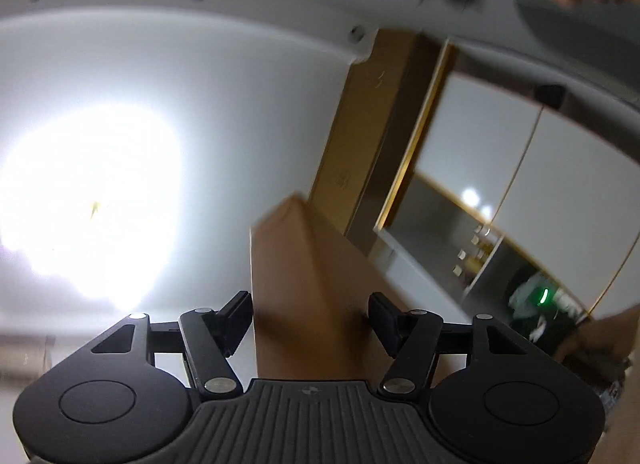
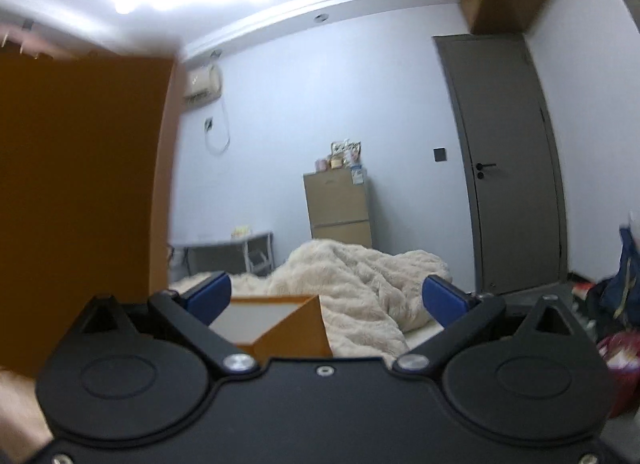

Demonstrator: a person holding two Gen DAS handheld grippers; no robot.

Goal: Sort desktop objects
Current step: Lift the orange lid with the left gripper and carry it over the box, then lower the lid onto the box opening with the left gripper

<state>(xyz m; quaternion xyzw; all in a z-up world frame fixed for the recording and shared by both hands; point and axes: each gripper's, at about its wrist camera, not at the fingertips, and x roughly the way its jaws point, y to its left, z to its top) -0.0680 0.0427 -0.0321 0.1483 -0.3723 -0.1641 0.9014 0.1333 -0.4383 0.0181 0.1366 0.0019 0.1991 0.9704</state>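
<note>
A blown-out ceiling light [image 1: 86, 208] glares white up and left of my left fingers [image 1: 236, 320], washing out detail. The brown box [image 1: 304, 296] between them smears with motion blur. Beyond my right fingers [image 2: 444, 300] the room is dim, bluish, bowed at the edges.

The left gripper [image 1: 310, 322] is tilted upward, its black jaws closed on something held between them. The right gripper [image 2: 326, 298] is held level, blue jaws spread wide.

We find no text, label, brand or number that can be read in either view. The sticker [image 2: 358, 175] on the cabinet [image 2: 338, 208] at mid-frame in the right wrist view is too blurred to read.
</note>
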